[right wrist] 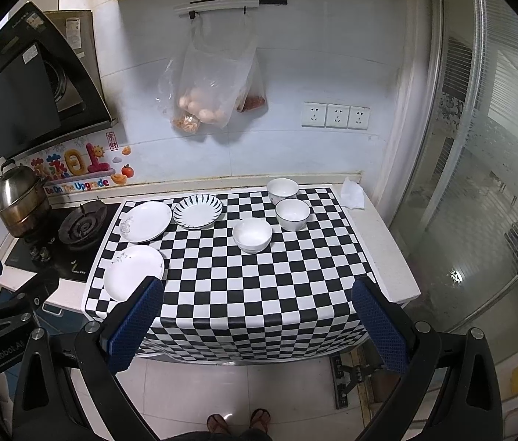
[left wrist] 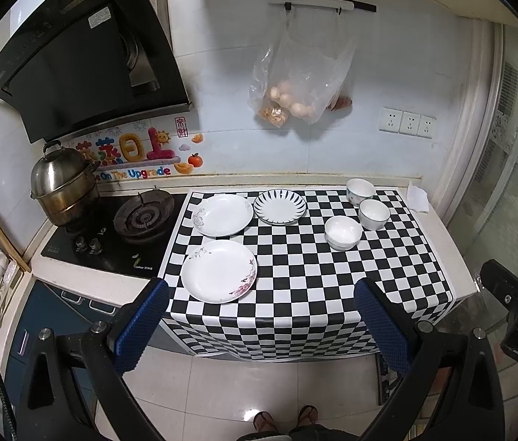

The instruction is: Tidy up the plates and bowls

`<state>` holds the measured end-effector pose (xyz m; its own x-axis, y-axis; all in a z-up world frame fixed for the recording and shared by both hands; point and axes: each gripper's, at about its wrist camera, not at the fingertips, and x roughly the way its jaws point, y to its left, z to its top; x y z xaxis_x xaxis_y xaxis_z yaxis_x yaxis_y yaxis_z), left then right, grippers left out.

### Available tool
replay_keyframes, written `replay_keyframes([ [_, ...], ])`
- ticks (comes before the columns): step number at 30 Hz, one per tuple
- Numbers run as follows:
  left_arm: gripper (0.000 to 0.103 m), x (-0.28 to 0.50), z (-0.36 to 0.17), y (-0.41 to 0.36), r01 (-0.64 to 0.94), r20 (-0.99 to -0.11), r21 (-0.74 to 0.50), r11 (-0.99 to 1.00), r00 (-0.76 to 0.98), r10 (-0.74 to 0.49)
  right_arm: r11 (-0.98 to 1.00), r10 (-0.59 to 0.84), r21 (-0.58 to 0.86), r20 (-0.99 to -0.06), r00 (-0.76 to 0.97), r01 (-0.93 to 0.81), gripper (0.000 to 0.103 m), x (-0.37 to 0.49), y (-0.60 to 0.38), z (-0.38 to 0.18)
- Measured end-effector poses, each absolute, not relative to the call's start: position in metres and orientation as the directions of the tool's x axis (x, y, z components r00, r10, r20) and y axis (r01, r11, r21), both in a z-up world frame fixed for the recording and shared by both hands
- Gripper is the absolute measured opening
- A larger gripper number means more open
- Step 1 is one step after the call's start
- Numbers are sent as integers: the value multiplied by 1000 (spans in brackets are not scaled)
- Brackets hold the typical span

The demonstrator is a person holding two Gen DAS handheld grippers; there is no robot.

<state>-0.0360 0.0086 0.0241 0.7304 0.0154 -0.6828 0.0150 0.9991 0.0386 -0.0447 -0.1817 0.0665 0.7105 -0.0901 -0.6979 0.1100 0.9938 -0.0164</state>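
Three plates lie on the checkered cloth (left wrist: 295,275): a near white floral plate (left wrist: 219,270) (right wrist: 133,271), a far white plate (left wrist: 222,215) (right wrist: 146,221) and a striped plate (left wrist: 280,206) (right wrist: 198,211). Three white bowls stand to the right: a near bowl (left wrist: 343,232) (right wrist: 252,235), a middle bowl (left wrist: 374,214) (right wrist: 292,214) and a far bowl (left wrist: 360,191) (right wrist: 282,190). My left gripper (left wrist: 261,301) and right gripper (right wrist: 259,301) are both open and empty, held back in front of the counter's front edge.
A gas hob (left wrist: 141,217) with a steel steamer pot (left wrist: 62,187) is at the left, under a black hood (left wrist: 86,58). Bags of eggs (left wrist: 295,84) hang on the wall. A crumpled tissue (right wrist: 352,193) lies at the counter's far right. A glass door (right wrist: 479,183) is at right.
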Motion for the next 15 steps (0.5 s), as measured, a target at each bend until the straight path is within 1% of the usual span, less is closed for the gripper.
replay_keyframes([
  [15, 103, -38, 25, 9, 5, -675, 37, 999, 737, 21, 995, -79, -7, -694, 715, 103, 103, -44, -189, 68],
])
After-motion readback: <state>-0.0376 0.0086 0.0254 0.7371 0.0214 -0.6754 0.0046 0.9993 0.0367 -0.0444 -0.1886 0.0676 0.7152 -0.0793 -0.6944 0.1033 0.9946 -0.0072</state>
